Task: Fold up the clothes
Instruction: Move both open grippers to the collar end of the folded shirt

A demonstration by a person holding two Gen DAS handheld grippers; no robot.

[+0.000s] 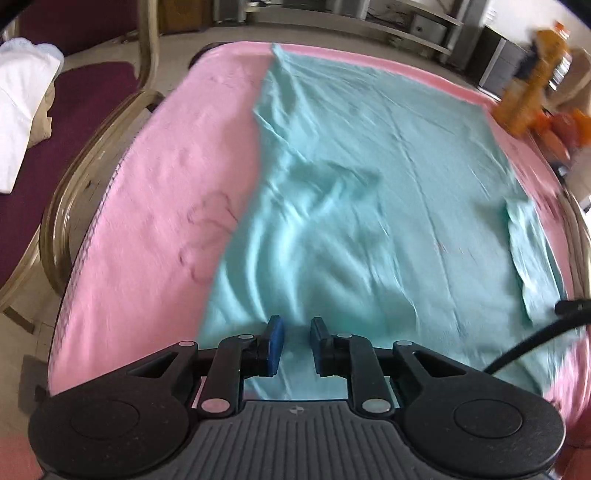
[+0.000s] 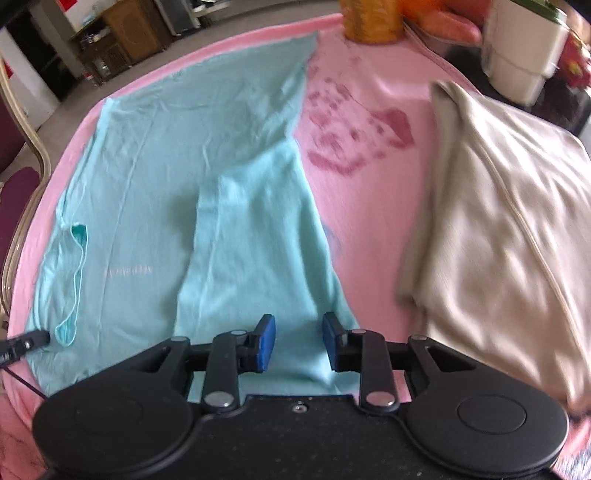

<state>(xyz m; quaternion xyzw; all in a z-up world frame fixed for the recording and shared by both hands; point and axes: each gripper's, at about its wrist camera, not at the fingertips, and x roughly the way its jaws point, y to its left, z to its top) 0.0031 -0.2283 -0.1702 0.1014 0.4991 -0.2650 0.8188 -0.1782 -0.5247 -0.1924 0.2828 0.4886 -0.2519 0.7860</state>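
Note:
A teal garment point(image 1: 369, 184) lies spread flat on the pink tablecloth point(image 1: 155, 192). My left gripper point(image 1: 297, 332) hovers over its near edge, jaws a little apart, with no cloth between the blue pads. In the right wrist view the same teal garment point(image 2: 155, 158) shows its neckline point(image 2: 74, 277) at the left and a folded-over flap point(image 2: 251, 229) in the middle. My right gripper point(image 2: 298, 334) stands open just above that flap's near end, holding nothing. A dark tip of the other gripper point(image 2: 29, 341) shows at the left edge.
A beige garment point(image 2: 498, 240) lies bunched on the pink tablecloth point(image 2: 369, 110) to the right. A yellow container point(image 2: 369, 18) and a white pot point(image 2: 524, 62) stand at the far edge. Left of the table is a maroon chair point(image 1: 85, 85) with white cloth point(image 1: 22, 110).

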